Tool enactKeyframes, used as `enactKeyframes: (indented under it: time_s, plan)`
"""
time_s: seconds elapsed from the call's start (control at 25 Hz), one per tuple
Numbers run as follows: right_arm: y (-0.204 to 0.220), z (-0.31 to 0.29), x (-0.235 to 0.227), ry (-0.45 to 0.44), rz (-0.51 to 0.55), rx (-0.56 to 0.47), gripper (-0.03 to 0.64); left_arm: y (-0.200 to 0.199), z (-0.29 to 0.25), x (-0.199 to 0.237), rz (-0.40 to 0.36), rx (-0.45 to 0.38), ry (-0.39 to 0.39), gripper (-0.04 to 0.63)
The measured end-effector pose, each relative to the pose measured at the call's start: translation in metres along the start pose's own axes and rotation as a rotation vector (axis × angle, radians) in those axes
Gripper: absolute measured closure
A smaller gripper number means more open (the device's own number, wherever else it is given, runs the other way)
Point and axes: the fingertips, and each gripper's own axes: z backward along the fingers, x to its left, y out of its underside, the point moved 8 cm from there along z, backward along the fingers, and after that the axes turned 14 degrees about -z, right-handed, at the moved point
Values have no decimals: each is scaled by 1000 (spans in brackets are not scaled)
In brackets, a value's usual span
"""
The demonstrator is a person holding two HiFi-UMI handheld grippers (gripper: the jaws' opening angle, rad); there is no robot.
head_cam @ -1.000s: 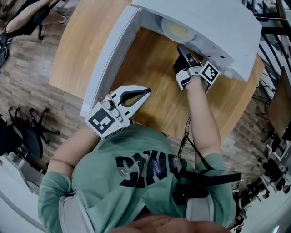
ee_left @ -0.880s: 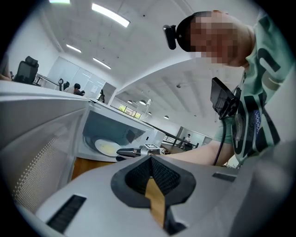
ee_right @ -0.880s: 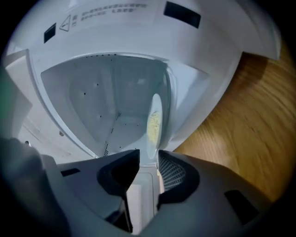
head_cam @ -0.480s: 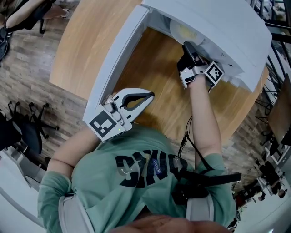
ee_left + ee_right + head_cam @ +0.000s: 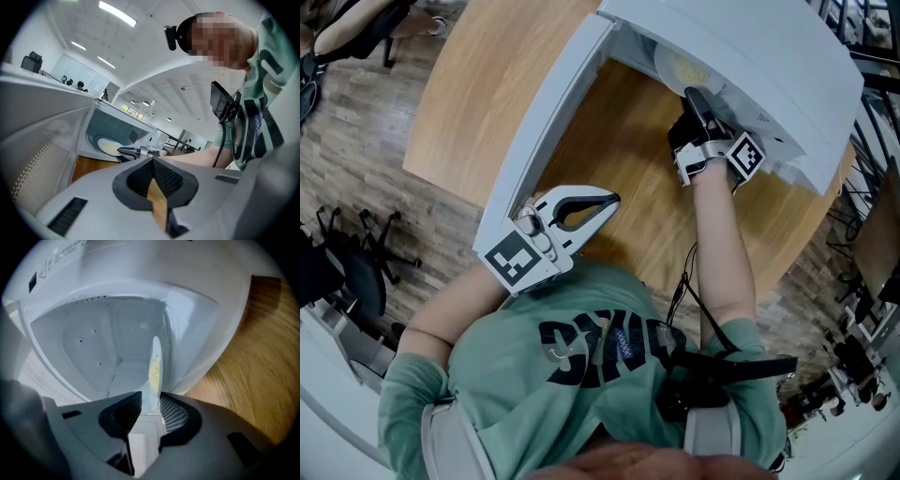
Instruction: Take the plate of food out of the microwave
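White round plate of yellow food (image 5: 680, 66): inside the white microwave (image 5: 769, 56), flat on the cavity floor, near rim just behind the front opening. Not out yet.

Right gripper (image 5: 692, 97): reaches approx. level into the opening. Its jaws have just been opening and now stand at a narrow gap w/ the plate's near rim btwn them, one jaw over and one under. Pads do not seem to press yet (judgement; the contact is too small to be sure).

Left gripper (image 5: 609, 200): jaws together, nothing in them. It hangs by the open white microwave door (image 5: 553, 122), well apart from the plate.

Microwave stands on a round light wooden table (image 5: 487, 84).

Step in hand (judgement): get a sound grip on the rim before pulling.
- Push in until the pads cover more than the lip; a shallow bite lets the plate pivot.
- Close firmly and check for slip.
- Lift only enough to free it from the floor, then draw straight out, slowly.
- Keep the plate level, as the food looks loose and would slide on a tilt.
- Mind the opening's top edge and the door side.
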Motion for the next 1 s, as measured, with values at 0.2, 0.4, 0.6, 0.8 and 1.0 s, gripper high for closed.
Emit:
enactKeyframes:
  time_s: [0.2,0.4,0.6,0.8,1.0]
  plan:
    - [2,-2,0,18,-5,6,511,-1,2,-3,0,-5,-4,598]
    - [2,-3,-4,32,-46,5,519,1,2,-3,-2,-8,-9,598]
    - [2,-2,-6,50,-71,-23,595,1,6,-3,-1,-9,-7,598]
    - [2,0,-3,27,-38,-15,600,1,7,-2,-2,-13,-6,598]
    - [10,5,0,4,-23,14,600,0,10,-4,-1,-18,-7,598]
